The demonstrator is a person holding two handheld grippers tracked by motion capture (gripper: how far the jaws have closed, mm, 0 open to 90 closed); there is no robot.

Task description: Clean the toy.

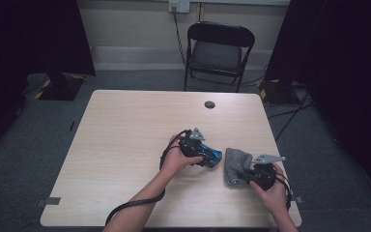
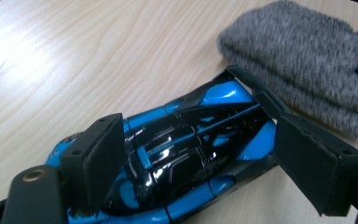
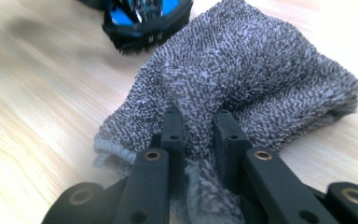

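On the table (image 1: 125, 145), near its front right part, sit a toy car (image 1: 209, 155) and a grey cloth (image 1: 234, 166). Left of the car and behind it, the wood is bare and wide. Right of the cloth, the table's right edge is near. The front edge is near too, just past the hands.

The left hand (image 1: 176, 159) comes in from the front edge and leans toward the car. Its arm slants up from the bottom of the high view. The left gripper (image 2: 191, 163) has its jaws wide, one on each long side of the car. The left pad (image 2: 103, 163) looks tight on the car's side, so the car is held across its middle.

The right hand (image 1: 270, 191) sits close to the front right corner, right of the cloth. The right gripper (image 3: 199, 128) has its jaws narrow and pinches a fold of the cloth at its near end.

The car is blue and black. It lies flat on the table, and its long side points toward the cloth. The car's end is just beside the cloth. The cloth's long side runs from front to back of the table.
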